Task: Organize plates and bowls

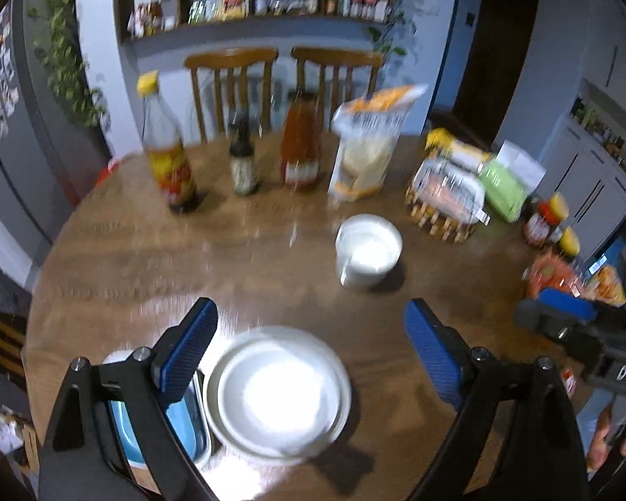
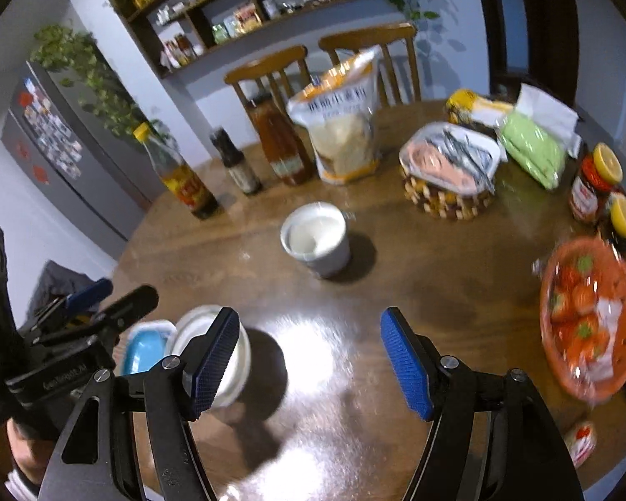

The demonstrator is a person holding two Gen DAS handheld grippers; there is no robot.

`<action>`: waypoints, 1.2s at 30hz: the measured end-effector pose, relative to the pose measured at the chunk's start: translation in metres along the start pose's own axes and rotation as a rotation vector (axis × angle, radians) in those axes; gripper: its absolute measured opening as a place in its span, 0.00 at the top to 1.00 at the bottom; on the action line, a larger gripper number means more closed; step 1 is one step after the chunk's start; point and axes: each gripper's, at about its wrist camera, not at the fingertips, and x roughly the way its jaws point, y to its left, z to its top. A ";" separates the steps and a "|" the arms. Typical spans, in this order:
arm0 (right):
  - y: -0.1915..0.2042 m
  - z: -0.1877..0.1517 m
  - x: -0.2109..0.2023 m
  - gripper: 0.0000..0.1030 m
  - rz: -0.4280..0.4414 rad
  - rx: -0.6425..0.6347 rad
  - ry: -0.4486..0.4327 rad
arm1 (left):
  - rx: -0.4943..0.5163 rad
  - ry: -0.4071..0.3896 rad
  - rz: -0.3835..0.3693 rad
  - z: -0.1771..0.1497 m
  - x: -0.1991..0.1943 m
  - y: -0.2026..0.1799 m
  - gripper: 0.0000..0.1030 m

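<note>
A stack of white bowls [image 1: 277,390] sits near the front edge of the round wooden table [image 1: 229,259]. Beside it on the left lies a blue-and-white rectangular dish [image 1: 179,421], half hidden behind my left finger. A white cup-like bowl [image 1: 367,250] stands alone mid-table. My left gripper [image 1: 313,350] hovers above the stack, open and holding nothing. In the right wrist view my right gripper [image 2: 311,361] is open over bare table. The bowl stack [image 2: 238,369] shows behind its left finger, the blue dish [image 2: 144,348] further left, the lone white bowl [image 2: 315,238] ahead.
Three bottles [image 1: 171,158], a flour bag [image 1: 365,154], a woven basket [image 2: 446,192], a green pack [image 2: 530,154] and jars [image 2: 592,183] line the far side. An orange bowl of strawberries [image 2: 588,317] sits right. Two chairs [image 1: 229,83] stand behind.
</note>
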 end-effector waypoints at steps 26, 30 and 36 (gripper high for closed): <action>-0.064 0.087 0.176 0.31 0.034 0.106 0.259 | -0.063 0.257 0.088 0.059 0.178 -0.008 0.07; -0.072 0.078 0.205 0.31 0.075 0.129 0.308 | -0.060 0.317 0.065 0.051 0.208 -0.014 0.16; -0.077 0.073 0.228 0.35 0.124 0.144 0.341 | -0.024 0.337 0.054 0.045 0.230 -0.022 0.28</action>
